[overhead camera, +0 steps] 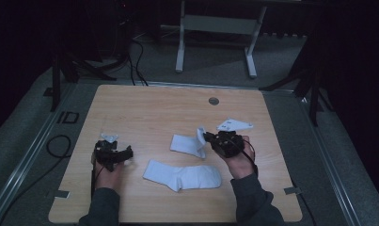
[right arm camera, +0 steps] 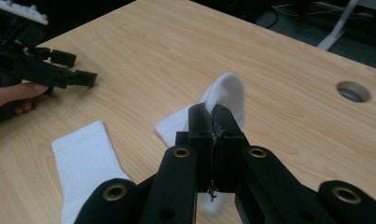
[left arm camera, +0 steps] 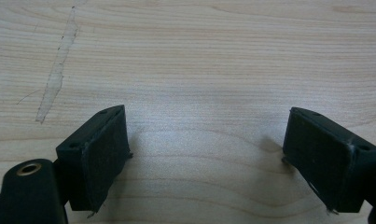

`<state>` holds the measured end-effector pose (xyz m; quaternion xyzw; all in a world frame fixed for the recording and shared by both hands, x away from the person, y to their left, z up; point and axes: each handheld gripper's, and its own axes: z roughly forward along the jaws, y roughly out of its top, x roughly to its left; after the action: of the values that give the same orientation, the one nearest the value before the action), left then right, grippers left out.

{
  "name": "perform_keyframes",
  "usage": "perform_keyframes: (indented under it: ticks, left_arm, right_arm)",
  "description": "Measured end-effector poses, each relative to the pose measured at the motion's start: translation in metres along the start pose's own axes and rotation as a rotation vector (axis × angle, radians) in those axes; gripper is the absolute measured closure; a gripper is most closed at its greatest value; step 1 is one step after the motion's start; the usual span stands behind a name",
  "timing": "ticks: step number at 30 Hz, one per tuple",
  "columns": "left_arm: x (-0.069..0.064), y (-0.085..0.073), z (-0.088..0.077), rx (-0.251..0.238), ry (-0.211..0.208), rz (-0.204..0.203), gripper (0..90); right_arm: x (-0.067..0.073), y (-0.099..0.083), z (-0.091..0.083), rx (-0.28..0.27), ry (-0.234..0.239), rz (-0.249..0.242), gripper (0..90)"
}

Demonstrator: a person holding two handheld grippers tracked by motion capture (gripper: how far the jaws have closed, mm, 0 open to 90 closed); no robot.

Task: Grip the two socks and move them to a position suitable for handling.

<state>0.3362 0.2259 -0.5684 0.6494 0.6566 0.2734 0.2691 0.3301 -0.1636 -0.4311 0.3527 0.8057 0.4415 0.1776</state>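
A pale wooden worktop (overhead camera: 145, 103) with rounded corners and a fine, wavy grain carries two white socks. The nearer sock (overhead camera: 182, 175) lies flat and stretched out lengthwise in front of the person, its knit soft and matte, its cuff end squared off and its toe end rounded. The second sock (overhead camera: 189, 143) lies just beyond it, between the two hands and nearer the right one; part of it rests flat on the wood while one edge is lifted off the surface.

The right gripper (overhead camera: 207, 137) has its black jaws pressed together on that lifted edge. In the right gripper view the thin fabric (right arm camera: 225, 95) is pinched between the flat pads and arches up over the jaw tips in a smooth, rounded fold, with the rest of the sock trailing down to the worktop. The jaw arms are hard, matte black plastic with brass-ringed screw holes.

The left gripper (overhead camera: 113, 151) rests low over the wood on the left side, well apart from both socks. In the left gripper view its jaws stand wide apart with only bare wood between them; the pads are blocky, rectangular and dull black, slightly frayed at the corners.

A strip of clear tape residue (left arm camera: 57, 70) runs across the grain, and a round grey cable hole (overhead camera: 214, 100) sits near the far edge.
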Motion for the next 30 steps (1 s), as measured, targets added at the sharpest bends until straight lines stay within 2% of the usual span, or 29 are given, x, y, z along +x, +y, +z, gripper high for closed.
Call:
perform_keyframes:
  ticks: [3, 8, 12, 15, 19, 24, 26, 29, 30]
  left_arm:
    - [0.0, 0.0, 0.0, -0.001, 0.0, -0.002, 14.1]
    - [0.0, 0.0, 0.0, -0.002, 0.0, -0.002, 14.1]
    - [0.0, 0.0, 0.0, -0.001, 0.001, -0.002, 14.1]
    - [0.0, 0.0, 0.0, 0.0, 0.0, 0.0, 14.1]
    - [0.0, 0.0, 0.0, 0.0, 0.0, 0.0, 14.1]
    - [0.0, 0.0, 0.0, -0.002, 0.0, -0.001, 14.1]
    - [0.0, 0.0, 0.0, -0.001, 0.0, 0.0, 14.1]
    - [0.0, 0.0, 0.0, -0.002, 0.0, -0.001, 14.1]
    - [0.0, 0.0, 0.0, -0.002, 0.0, -0.001, 14.1]
  right_arm:
    - [-0.011, -0.007, -0.004, 0.019, -0.032, 0.01, 87.9]
    - [-0.028, -0.033, -0.009, 0.067, -0.072, 0.044, 87.8]
    - [-0.047, -0.05, -0.014, 0.092, -0.105, 0.096, 87.6]
    - [-0.058, -0.059, -0.02, 0.106, -0.129, 0.117, 87.5]
    - [-0.065, -0.068, -0.028, 0.117, -0.153, 0.126, 87.5]
    - [-0.075, -0.076, -0.033, 0.149, -0.211, 0.126, 86.9]
    - [-0.076, -0.077, -0.034, 0.163, -0.249, 0.108, 82.0]
    - [-0.077, -0.074, -0.037, 0.157, -0.274, 0.105, 72.5]
    - [-0.077, -0.073, -0.038, 0.152, -0.283, 0.103, 72.1]
